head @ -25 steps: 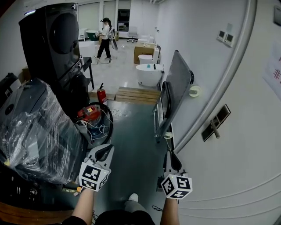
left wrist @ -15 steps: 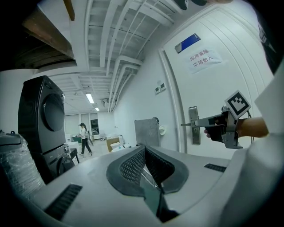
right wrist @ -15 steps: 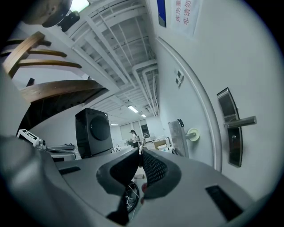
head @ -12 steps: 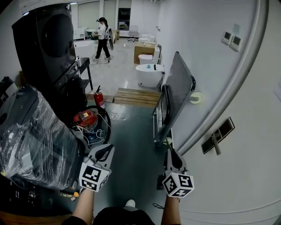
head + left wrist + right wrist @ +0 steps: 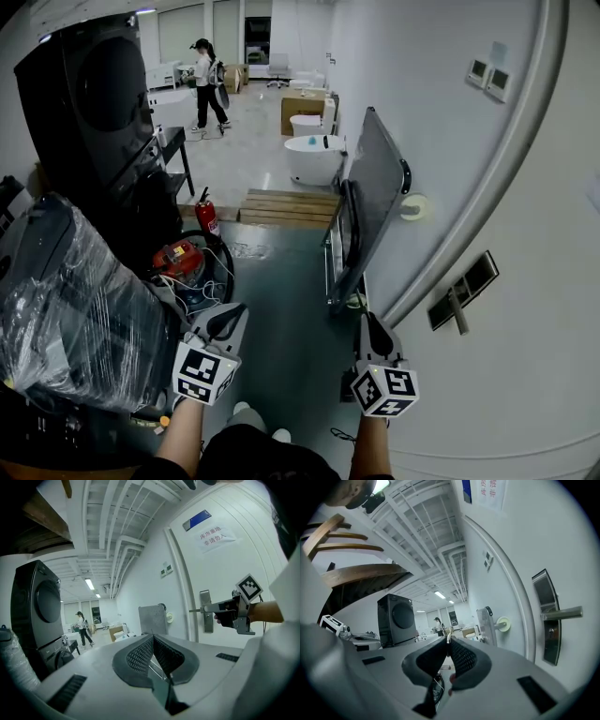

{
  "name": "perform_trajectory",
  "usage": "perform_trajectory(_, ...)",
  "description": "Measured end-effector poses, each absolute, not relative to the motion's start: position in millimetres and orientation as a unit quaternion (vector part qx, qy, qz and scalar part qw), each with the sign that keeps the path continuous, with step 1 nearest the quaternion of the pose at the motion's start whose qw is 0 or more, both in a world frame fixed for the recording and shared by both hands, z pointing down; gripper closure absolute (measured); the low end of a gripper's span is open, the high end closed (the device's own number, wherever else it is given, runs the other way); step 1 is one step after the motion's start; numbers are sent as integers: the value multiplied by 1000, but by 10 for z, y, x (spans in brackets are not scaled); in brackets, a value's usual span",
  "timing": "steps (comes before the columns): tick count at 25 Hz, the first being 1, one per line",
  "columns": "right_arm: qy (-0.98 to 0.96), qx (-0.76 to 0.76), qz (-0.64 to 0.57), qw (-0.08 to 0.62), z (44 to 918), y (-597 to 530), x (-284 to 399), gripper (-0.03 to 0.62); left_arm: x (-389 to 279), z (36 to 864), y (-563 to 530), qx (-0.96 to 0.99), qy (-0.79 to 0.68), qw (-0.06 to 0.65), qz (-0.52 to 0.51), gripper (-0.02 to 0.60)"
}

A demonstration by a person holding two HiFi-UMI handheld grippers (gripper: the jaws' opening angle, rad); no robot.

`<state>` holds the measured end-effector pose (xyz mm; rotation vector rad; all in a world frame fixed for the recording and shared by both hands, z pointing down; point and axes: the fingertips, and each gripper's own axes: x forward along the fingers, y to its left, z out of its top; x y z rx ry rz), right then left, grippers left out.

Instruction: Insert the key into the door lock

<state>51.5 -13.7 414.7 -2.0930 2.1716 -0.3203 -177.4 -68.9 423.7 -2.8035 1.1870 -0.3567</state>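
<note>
Beside the white door (image 5: 525,384), I hold the key (image 5: 448,638) pinched in the right gripper's (image 5: 449,642) narrow jaws, the left gripper's (image 5: 152,637) jaws closed on nothing; the door lock (image 5: 547,620) sits off to the right, so next I likely swing the key toward its keyhole (image 5: 551,631).

Left gripper (image 5: 232,311): pale grey moulded shell, black lining round the jaws. Pads (image 5: 140,656) are dark grey with a fine cross-hatched grip. Dark rectangular slots (image 5: 65,693) are cut into the shell on either side. Cube (image 5: 202,372) at the rear has white faces printed with black square markers.

Right gripper (image 5: 368,321): same build, with its own marker cube (image 5: 385,389). The left gripper view shows a dark handle block and a grey bracket beneath that cube.

Clothing: dark garment (image 5: 258,455), white shoes (image 5: 242,411).
</note>
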Motion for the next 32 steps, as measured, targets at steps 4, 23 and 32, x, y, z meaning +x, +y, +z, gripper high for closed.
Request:
perform_trajectory(4,706,-698,-102,57,4105,-196,623,514,-1669,4180,-796,-919,377,43,-110,569)
perform_trajectory(23,691,-715,-101,35,4319,-1166,652,514,-1643,4385,-1879,-928,358,18,-99,569)
perform_trajectory(32,671,-734,-105,30,4361,-1868,822,514,-1359,4460,-2711,-940,325,11,-103,569)
